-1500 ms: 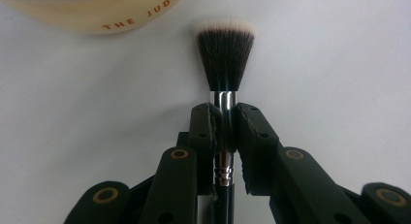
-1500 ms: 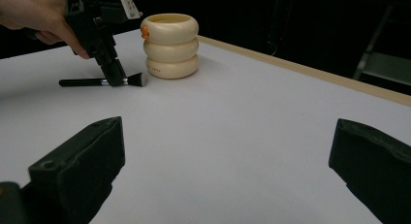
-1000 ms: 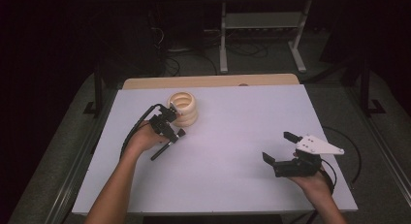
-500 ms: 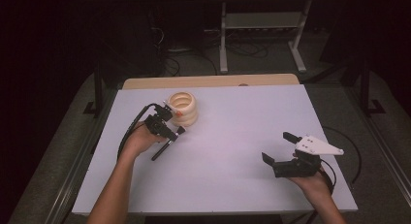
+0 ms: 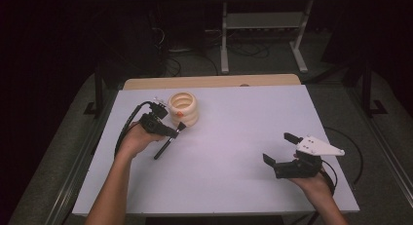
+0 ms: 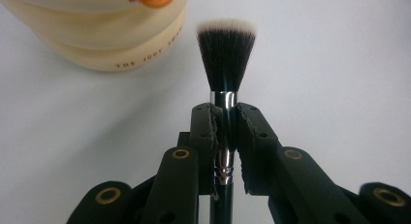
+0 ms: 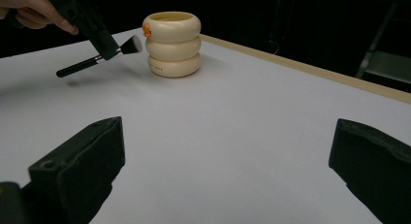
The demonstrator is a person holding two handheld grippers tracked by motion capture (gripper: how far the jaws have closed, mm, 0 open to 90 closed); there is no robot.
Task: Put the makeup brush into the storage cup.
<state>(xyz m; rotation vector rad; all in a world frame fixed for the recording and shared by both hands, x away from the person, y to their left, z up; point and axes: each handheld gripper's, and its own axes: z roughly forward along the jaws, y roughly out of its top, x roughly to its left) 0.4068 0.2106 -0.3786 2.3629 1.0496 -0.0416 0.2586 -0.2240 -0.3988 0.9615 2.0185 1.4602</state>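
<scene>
The left gripper (image 5: 171,131) pinched a black-handled makeup brush (image 6: 226,64) at its silver ferrule, left of centre in the high view, bristles beside the cream ringed holder (image 5: 183,108). It needed lifting higher and tipping upright first. The right gripper (image 5: 283,150) rested spread, lower right

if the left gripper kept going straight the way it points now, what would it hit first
Probably the cream ringed holder: the left gripper points the makeup brush just beside it, so the bristles may brush past.
</scene>
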